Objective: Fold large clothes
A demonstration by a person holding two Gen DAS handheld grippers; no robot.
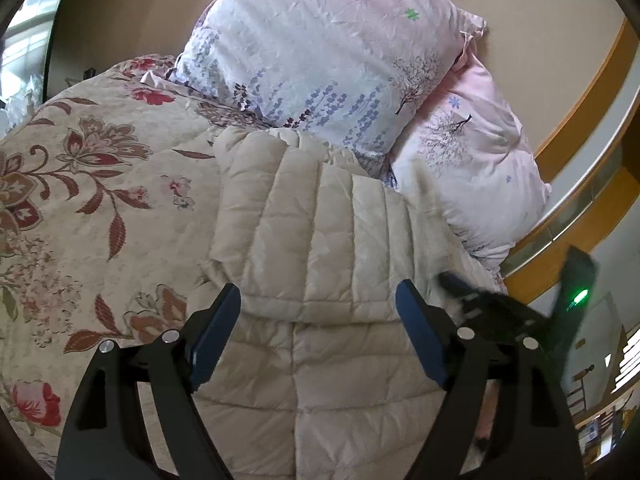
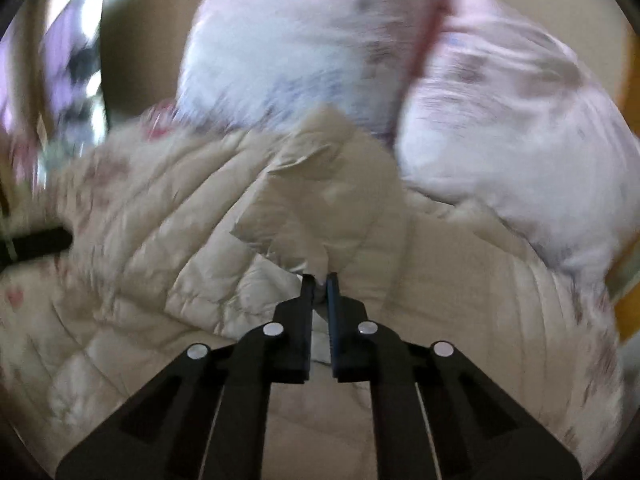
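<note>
I have my right gripper pinched on a jacket fold at 12 o'clock, left gripper wide and empty over it on the bed; next, carry that flap across

The left gripper hangs tilted downward with its jaws spread wide, blue pads facing each other across the gap and nothing pressed between them. Just to its right, blurred, sits the right gripper, pointing more steeply down. Seen from its own wrist, the right gripper has its fingers drawn together, pinching a fold of cloth at the tips.
</note>
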